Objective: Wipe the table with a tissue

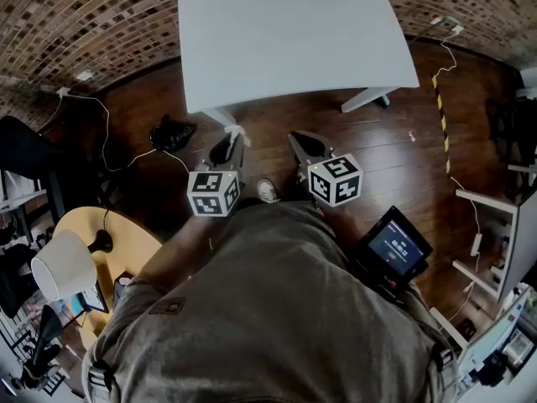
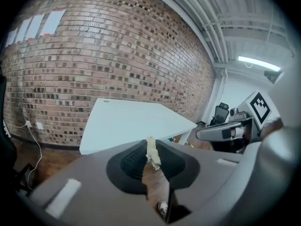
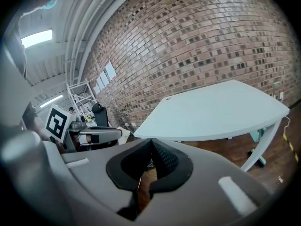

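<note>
Two grippers hang near your body, short of the pale grey rectangular tabletop [image 1: 294, 32] ahead. Your left gripper [image 2: 150, 147] pinches a small crumpled white tissue [image 2: 152, 155] at its fingers' tips; your right gripper [image 3: 151, 142] has its fingers pressed together on nothing. Wiping looks not yet begun: the next move calls for carrying the tissue forward and lowering it onto the near edge.
</note>
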The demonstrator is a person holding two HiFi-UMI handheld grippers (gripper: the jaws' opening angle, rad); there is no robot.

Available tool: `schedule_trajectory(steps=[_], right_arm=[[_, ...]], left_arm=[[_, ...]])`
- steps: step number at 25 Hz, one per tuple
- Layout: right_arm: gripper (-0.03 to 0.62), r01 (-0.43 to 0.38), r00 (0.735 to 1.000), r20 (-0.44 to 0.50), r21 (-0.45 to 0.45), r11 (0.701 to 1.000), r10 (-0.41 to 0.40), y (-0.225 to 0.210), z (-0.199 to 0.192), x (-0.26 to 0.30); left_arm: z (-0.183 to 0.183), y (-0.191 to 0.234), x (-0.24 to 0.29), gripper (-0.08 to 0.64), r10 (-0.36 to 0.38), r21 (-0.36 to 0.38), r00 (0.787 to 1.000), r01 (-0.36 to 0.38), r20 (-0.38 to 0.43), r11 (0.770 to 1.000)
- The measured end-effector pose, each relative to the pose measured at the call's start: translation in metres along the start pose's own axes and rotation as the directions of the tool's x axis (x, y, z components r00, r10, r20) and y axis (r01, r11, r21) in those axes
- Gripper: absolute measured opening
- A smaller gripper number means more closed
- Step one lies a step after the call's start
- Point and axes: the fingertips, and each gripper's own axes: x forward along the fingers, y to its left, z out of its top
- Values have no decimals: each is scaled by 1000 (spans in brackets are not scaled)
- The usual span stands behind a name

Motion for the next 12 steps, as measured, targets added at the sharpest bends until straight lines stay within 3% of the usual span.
schedule_trajectory(steps=[12], right_arm=[[14, -25, 999, 22, -43, 999, 26, -16, 19, -21]], left_arm=[[18, -38, 5, 55, 8, -2, 999, -8, 41, 1000]])
